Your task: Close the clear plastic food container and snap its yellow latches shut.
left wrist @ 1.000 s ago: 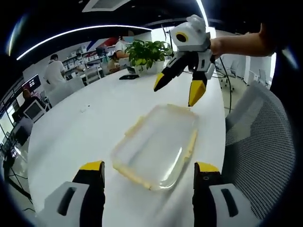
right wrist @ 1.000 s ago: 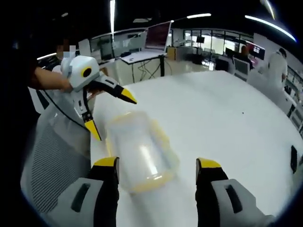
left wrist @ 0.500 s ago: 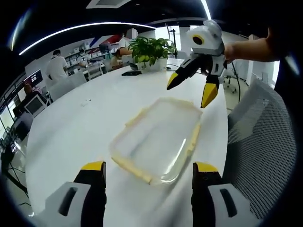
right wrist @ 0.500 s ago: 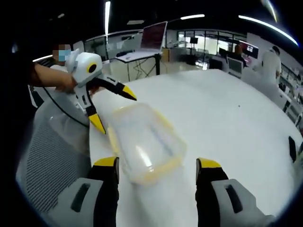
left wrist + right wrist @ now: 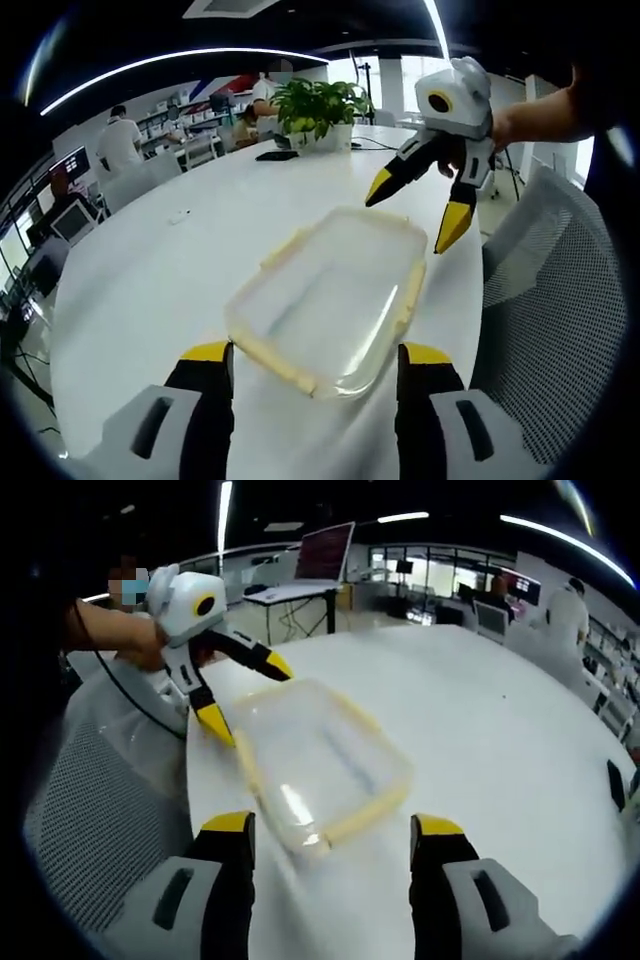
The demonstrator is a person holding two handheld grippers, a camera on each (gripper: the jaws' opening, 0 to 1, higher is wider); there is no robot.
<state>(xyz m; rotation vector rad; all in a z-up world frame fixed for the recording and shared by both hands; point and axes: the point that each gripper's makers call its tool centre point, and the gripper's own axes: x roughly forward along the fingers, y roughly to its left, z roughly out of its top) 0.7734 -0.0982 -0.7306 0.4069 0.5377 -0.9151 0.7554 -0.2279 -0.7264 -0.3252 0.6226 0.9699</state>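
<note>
The clear plastic container (image 5: pixel 325 300) with pale yellow edging and latches lies flat on the white table (image 5: pixel 170 270). My left gripper (image 5: pixel 317 360) stands open just short of its near end, one jaw to each side. At the opposite end my right gripper (image 5: pixel 415 208) hangs open with its yellow tips close over the far corners. From the right gripper view, the container (image 5: pixel 320 760) lies between my right gripper (image 5: pixel 332 830) and my left gripper (image 5: pixel 250 698), both open and holding nothing. I cannot tell whether the latches are snapped.
A potted plant (image 5: pixel 315 110) and a dark phone (image 5: pixel 272 160) sit at the table's far side. A grey mesh chair (image 5: pixel 560 300) stands by the table edge next to the container. An open laptop (image 5: pixel 330 552) and several people are in the background.
Both grippers have closed in on the container's two ends, and it looks larger in both views. The right gripper has come down toward the far corners. Both stay open.
</note>
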